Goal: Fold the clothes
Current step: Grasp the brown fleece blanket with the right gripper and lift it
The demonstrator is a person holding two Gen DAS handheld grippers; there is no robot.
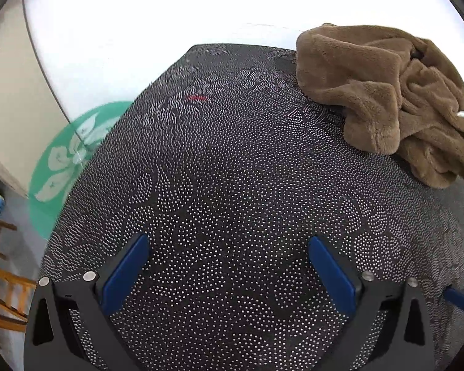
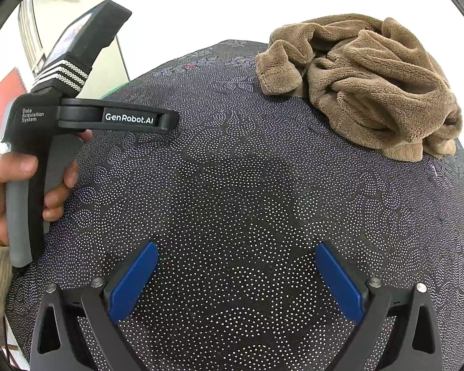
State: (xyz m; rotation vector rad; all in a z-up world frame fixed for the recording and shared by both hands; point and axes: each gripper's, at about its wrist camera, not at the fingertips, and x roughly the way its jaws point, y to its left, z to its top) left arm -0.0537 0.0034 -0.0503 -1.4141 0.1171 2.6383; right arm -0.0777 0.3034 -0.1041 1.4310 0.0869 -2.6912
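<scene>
You haven't really started yet, nothing's folded. The brown fleece garment is just a crumpled heap at the far right of the dark dotted cloth covering the counter, sleeves and hem all bunched up so you can't tell its shape. Your left gripper and right gripper both hang over bare cloth, fingers spread wide, holding nothing, well short of the pile.
</scene>
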